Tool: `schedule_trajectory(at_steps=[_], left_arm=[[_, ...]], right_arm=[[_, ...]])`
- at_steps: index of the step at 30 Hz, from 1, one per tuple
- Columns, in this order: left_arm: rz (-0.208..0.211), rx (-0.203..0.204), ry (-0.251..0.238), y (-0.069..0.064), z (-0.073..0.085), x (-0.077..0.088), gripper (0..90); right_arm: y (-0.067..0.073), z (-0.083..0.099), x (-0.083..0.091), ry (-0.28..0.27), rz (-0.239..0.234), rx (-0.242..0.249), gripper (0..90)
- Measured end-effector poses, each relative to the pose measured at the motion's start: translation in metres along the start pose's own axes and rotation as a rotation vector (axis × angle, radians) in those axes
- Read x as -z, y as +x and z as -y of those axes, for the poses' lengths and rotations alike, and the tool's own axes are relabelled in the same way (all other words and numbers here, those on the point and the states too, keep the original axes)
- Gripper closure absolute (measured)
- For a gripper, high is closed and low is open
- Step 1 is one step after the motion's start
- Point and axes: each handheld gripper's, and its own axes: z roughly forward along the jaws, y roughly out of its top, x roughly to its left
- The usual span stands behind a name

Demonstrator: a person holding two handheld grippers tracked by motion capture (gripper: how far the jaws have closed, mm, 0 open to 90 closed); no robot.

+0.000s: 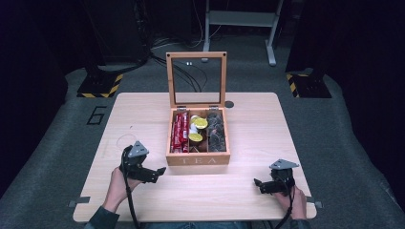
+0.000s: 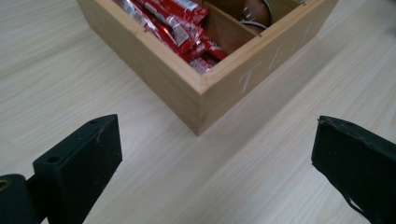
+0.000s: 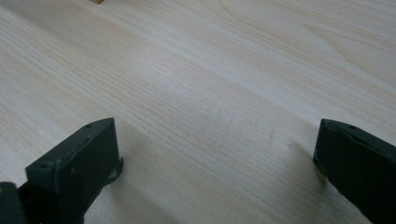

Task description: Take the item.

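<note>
Centre of the high view: wooden tea box point(image 1: 197, 157) on the table point(image 1: 143, 114), glass lid point(image 1: 196, 78) standing upright behind it. Inside, red sachets point(image 1: 180, 131) in the left compartment, yellow-topped pods point(image 1: 199, 123) in the middle, dark packets point(image 1: 216, 131) on the right. Lower left of the high view: left gripper point(image 1: 154, 174) in the left hand point(image 1: 119, 183), tips aimed at the box's near left corner, close but not touching. Jaws wide apart in the left gripper view, nothing between them, box corner point(image 2: 201, 105) and red sachets point(image 2: 180, 30) straight ahead in the upper middle. Lower right of the high view: right gripper point(image 1: 263, 186) in the right hand point(image 1: 296, 202), well apart from the box. Jaws spread wide there too, bare wood point(image 3: 201, 93) between them.
</note>
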Motion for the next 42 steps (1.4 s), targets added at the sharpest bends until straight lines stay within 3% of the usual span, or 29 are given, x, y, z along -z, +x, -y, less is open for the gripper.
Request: schedule_trajectory(at_steps=[12, 20, 36, 41, 42], left_arm=[[0.070, -0.034, -0.018, -0.006, -0.044, -0.028, 3.0], [0.113, -0.075, -0.013, -0.017, -0.078, -0.054, 4.9], [0.144, -0.135, 0.016, -0.030, -0.119, -0.094, 15.3], [0.140, -0.148, 0.023, -0.038, -0.131, -0.108, 21.9], [0.130, -0.150, 0.026, -0.040, -0.136, -0.113, 26.6]], right_arm=[[0.000, 0.000, 0.000, 0.001, -0.002, 0.001, 0.0], [0.000, 0.000, 0.000, 0.001, -0.002, 0.004, 0.0], [0.000, 0.000, 0.000, 0.004, -0.003, -0.003, 0.0], [0.000, 0.000, 0.000, 0.002, -0.003, -0.002, 0.0], [0.000, 0.000, 0.000, 0.000, -0.003, 0.000, 0.0]])
